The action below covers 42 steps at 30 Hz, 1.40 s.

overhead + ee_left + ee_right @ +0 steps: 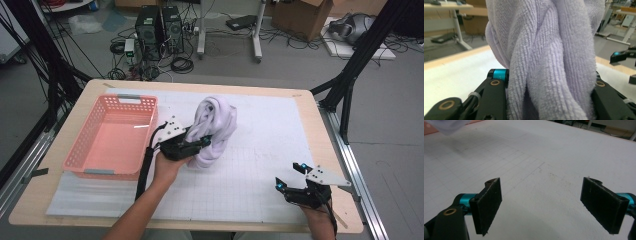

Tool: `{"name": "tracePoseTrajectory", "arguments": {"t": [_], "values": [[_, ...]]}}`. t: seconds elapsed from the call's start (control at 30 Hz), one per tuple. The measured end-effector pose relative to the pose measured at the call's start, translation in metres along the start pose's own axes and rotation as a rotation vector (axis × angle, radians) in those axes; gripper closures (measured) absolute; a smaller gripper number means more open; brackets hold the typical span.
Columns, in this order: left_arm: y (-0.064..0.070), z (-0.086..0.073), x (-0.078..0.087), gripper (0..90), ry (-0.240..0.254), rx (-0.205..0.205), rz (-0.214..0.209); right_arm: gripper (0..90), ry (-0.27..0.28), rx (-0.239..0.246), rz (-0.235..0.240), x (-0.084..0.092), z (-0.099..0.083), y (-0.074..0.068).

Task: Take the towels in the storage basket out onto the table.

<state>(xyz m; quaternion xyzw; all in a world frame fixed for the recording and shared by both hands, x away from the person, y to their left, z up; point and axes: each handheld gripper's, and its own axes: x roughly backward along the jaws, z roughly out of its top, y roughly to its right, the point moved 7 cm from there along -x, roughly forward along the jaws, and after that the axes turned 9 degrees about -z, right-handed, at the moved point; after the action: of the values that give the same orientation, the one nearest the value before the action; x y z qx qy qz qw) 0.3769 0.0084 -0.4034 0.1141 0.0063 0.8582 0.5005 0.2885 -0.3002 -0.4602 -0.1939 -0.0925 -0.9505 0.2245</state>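
Lavender towel [544, 62] bunched and clamped in left claw [192, 145] just right of pink basket [85, 150], mid-carry step, next likely swing over basket and release; right claw [295, 177] idle, jaws apart, over desk [280, 120].

empty pink basket [111, 136] at left on white gridded mat [260, 165]; beyond the table [30, 200], computers [160, 31], cardboard box [300, 17].
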Motion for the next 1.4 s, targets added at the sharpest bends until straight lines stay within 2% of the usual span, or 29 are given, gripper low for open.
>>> {"name": "tracePoseTrajectory", "arguments": {"t": [0.03,0.07,0.13,0.2,0.27,0.37,0.4,0.43,0.47,0.57,0.67,0.7,0.77,0.87,1.03,1.1,1.17,1.23,1.27,1.4], "values": [[0.0,0.0,0.0,56.0,0.0,0.0,0.0,16.2,-0.003,-0.002,-0.001,0.0,0.0,0.0],[0.001,-0.008,-0.009,55.9,-0.027,0.005,0.005,16.2,-0.004,-0.006,0.002,0.0,-0.001,0.001],[0.001,-0.015,-0.016,55.6,-0.058,0.005,0.021,16.2,-0.006,-0.005,0.0,0.0,-0.001,0.002],[0.0,-0.019,-0.019,55.5,-0.066,0.013,0.03,16.2,-0.007,-0.004,0.001,0.0,-0.002,0.002],[-0.003,-0.03,-0.026,55.1,-0.098,0.04,0.046,16.2,-0.007,-0.005,0.002,0.0,-0.002,0.002],[-0.005,-0.04,-0.031,53.5,-0.149,0.035,0.069,16.2,-0.007,-0.004,0.001,-0.001,-0.002,0.002],[-0.005,-0.04,-0.031,52.5,-0.149,0.035,0.069,16.2,-0.01,-0.01,0.001,-0.001,-0.002,0.001],[-0.006,-0.043,-0.033,51.2,-0.162,0.045,0.077,16.2,-0.013,-0.01,0.002,-0.001,-0.002,0.001],[-0.009,-0.05,-0.036,49.8,-0.182,0.073,0.093,16.2,-0.012,-0.004,0.001,-0.002,-0.002,0.001],[-0.012,-0.054,-0.037,43.2,-0.17,0.117,0.107,16.2,-0.01,0.0,0.005,-0.003,-0.002,0.0],[-0.013,-0.053,-0.035,37.2,-0.164,0.118,0.115,16.2,-0.018,0.003,0.005,-0.003,-0.003,-0.001],[-0.013,-0.052,-0.034,37.2,-0.164,0.109,0.117,16.2,-0.018,0.003,0.005,-0.003,-0.003,-0.001],[-0.012,-0.048,-0.028,31.4,-0.164,0.087,0.126,16.2,-0.018,0.004,0.006,-0.003,-0.003,-0.001],[-0.012,-0.045,-0.022,26.3,-0.147,0.085,0.135,16.2,-0.018,0.003,0.007,-0.004,-0.002,-0.001],[-0.01,-0.038,-0.003,25.5,-0.131,0.108,0.15,16.2,-0.015,-0.004,0.011,-0.004,-0.003,-0.001],[-0.008,-0.036,0.007,25.4,-0.119,0.098,0.156,16.2,-0.017,0.002,0.013,-0.004,-0.003,-0.001],[-0.006,-0.037,0.016,25.0,-0.14,0.085,0.173,16.2,-0.021,0.004,0.013,-0.003,-0.003,-0.003],[-0.006,-0.04,0.023,25.0,-0.159,0.101,0.19,16.2,-0.019,0.01,0.009,-0.003,-0.003,-0.003],[-0.004,-0.042,0.028,25.0,-0.156,0.114,0.187,16.2,-0.018,0.011,0.006,-0.002,-0.002,-0.004],[-0.001,-0.048,0.043,25.0,-0.156,0.108,0.184,16.2,-0.016,0.008,-0.007,-0.001,0.0,-0.005]]}}
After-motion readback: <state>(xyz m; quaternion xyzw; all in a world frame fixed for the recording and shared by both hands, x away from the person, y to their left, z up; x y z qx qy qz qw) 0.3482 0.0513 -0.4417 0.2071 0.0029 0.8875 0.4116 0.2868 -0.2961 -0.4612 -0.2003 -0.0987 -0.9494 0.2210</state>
